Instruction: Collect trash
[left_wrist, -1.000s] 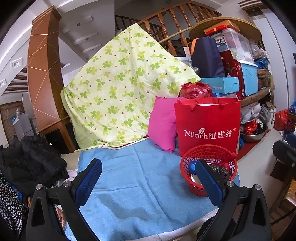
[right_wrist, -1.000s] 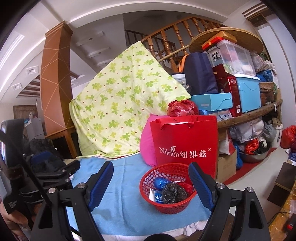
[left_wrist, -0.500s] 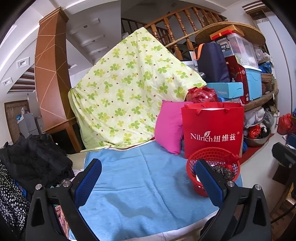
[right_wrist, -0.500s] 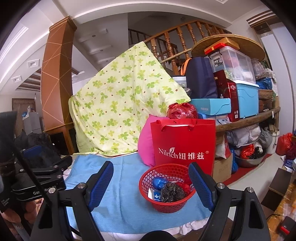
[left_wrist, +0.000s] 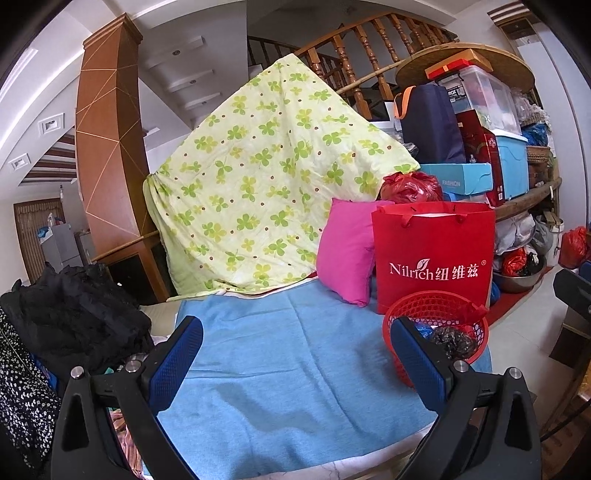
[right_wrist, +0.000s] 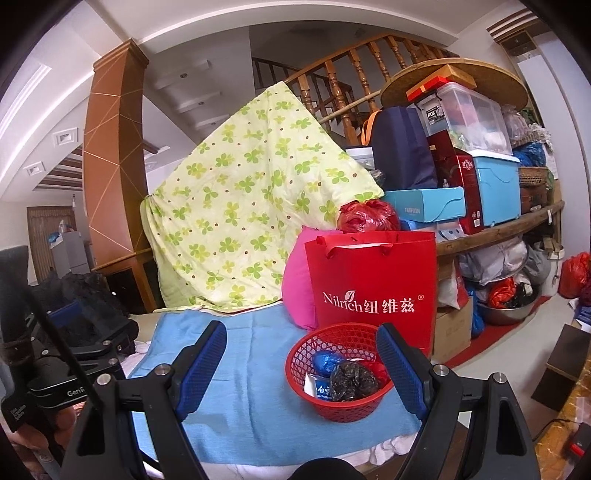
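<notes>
A red mesh basket (right_wrist: 340, 406) (left_wrist: 436, 301) stands on the blue cloth (right_wrist: 255, 369) (left_wrist: 280, 362) at its right end, in front of a red paper bag (right_wrist: 373, 284) (left_wrist: 436, 254). Inside lie a crumpled black bag (right_wrist: 352, 374) (left_wrist: 452, 339), a blue wrapper (right_wrist: 325, 362) and a white packet (right_wrist: 318, 387). My right gripper (right_wrist: 301, 347) hovers open just short of the basket, nothing between its blue pads. Over the bare cloth, left of the basket, my left gripper (left_wrist: 295, 339) is open and empty too. Its body (right_wrist: 70, 373) shows at the left of the right wrist view.
A pink pillow (left_wrist: 347, 251) and a clover-print quilt (left_wrist: 258, 192) rise behind the cloth. A black garment pile (left_wrist: 70, 314) lies at the left. Shelves of boxes and bags (right_wrist: 480, 177) fill the right, with floor (right_wrist: 517, 339) below. A wooden pillar (left_wrist: 107, 147) stands behind.
The left wrist view has shifted: the basket, bag and quilt sit slightly further right and higher. The right gripper's view is nearly unchanged. Both grippers stayed open.
</notes>
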